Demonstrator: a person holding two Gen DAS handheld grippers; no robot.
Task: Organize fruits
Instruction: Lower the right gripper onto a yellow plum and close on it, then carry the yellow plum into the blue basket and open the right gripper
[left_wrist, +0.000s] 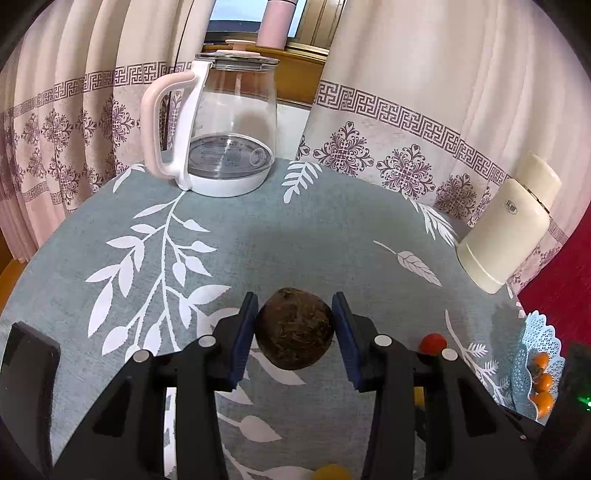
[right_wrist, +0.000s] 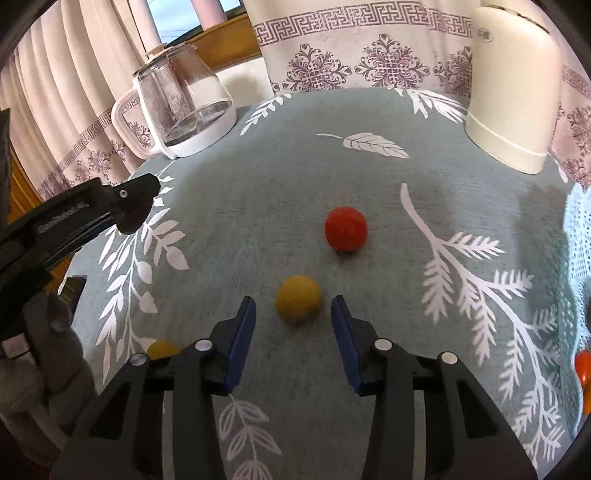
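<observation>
My left gripper (left_wrist: 295, 328) clamps a brown fuzzy fruit (left_wrist: 295, 329) between both fingers, above the surface (left_wrist: 258, 251). My right gripper (right_wrist: 293, 317) is open around a yellow fruit (right_wrist: 298, 299); red fruit (right_wrist: 346, 229) lies farther.

The tablecloth (right_wrist: 280, 192) lies bare across the middle. A glass kettle (left_wrist: 225, 133) blocks the far left edge, and a cream canister (left_wrist: 506, 232) blocks the far right. A red fruit (right_wrist: 345, 229) and a yellow fruit (right_wrist: 298, 300) lie apart, leaving a gap between them.
</observation>
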